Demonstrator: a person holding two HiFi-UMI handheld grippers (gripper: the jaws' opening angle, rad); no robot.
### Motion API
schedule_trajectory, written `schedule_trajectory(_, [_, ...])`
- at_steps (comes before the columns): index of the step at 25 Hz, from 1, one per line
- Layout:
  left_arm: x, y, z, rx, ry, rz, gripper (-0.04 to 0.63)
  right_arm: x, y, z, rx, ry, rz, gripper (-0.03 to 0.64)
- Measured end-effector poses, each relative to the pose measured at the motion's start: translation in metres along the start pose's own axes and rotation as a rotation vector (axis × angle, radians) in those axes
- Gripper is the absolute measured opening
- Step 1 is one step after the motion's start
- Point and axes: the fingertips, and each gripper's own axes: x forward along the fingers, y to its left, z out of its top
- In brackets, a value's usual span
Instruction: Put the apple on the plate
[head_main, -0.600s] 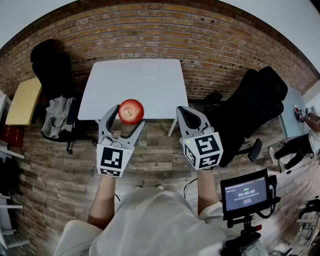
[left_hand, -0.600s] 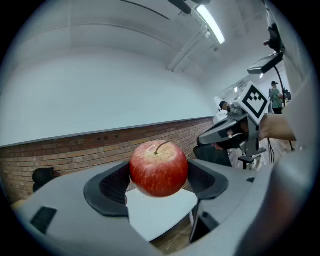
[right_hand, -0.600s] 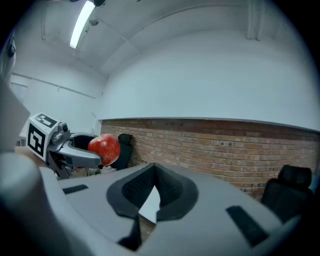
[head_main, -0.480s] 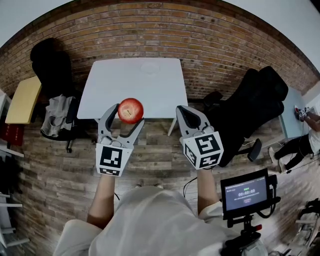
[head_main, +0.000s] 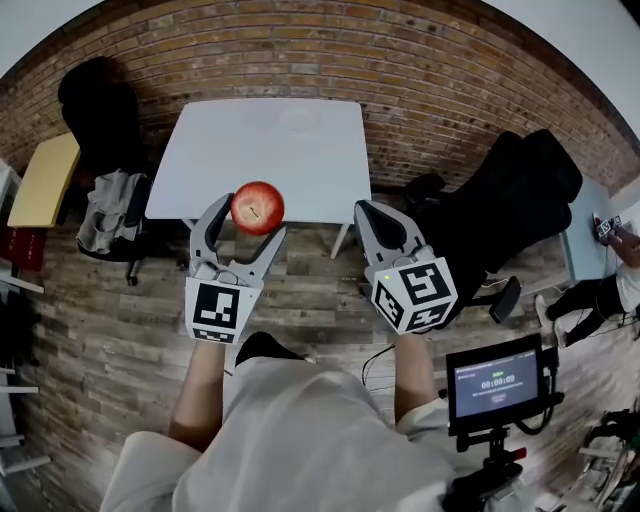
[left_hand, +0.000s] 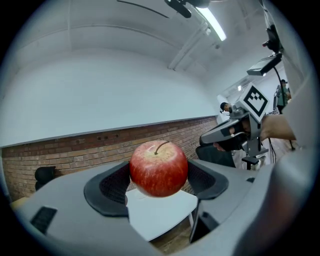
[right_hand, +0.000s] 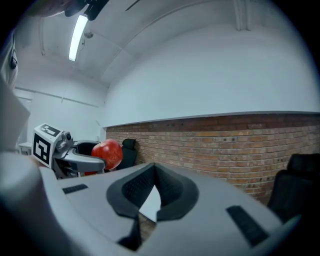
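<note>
A round red apple (head_main: 257, 207) with pale speckles and a short brown stem is gripped by the left gripper (head_main: 250, 220). Its grey plastic jaws are spread wide, and their dark pads are pressed against the fruit's left and right flanks. In the left gripper view the apple is seen seated stem-up between those pads, clear of any surface. It is held in the air over the near edge of a white rectangular table (head_main: 225, 160), and whether it stands above the tabletop or above the wooden plank floor (head_main: 300, 300) cannot be told. A pale round plate (head_main: 299, 117) is only faintly made out on the far part of the tabletop, well apart from the apple and with nothing seen on it. The right gripper (head_main: 366, 212) is held just to the right of the left one and is likewise pointed towards the table. Its jaws are closed, the pad tips are met, and nothing is caught between them — this is shown plainly in the right gripper view. A red brick wall (head_main: 420, 80) is seen beyond the table, and black office chairs (head_main: 520, 200) are stood to the right. A small dark monitor on a stand (head_main: 497, 383) is placed at the near right.
</note>
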Motion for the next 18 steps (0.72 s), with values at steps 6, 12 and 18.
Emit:
schedule_trajectory(6, [0.015,-0.016,0.0,-0.005,0.023,0.009,0.368,-0.003,-0.023,-0.007,0.025,0.006,0.016,0.002])
schedule_trajectory(12, [0.053,-0.005,0.001,-0.02,0.042,0.01,0.368,0.022,-0.053,-0.005,0.046,0.024,0.023,0.002])
schedule_trajectory(18, [0.096,0.012,-0.017,-0.041,0.049,-0.025,0.368,0.055,-0.081,-0.013,0.061,0.042,-0.013,0.003])
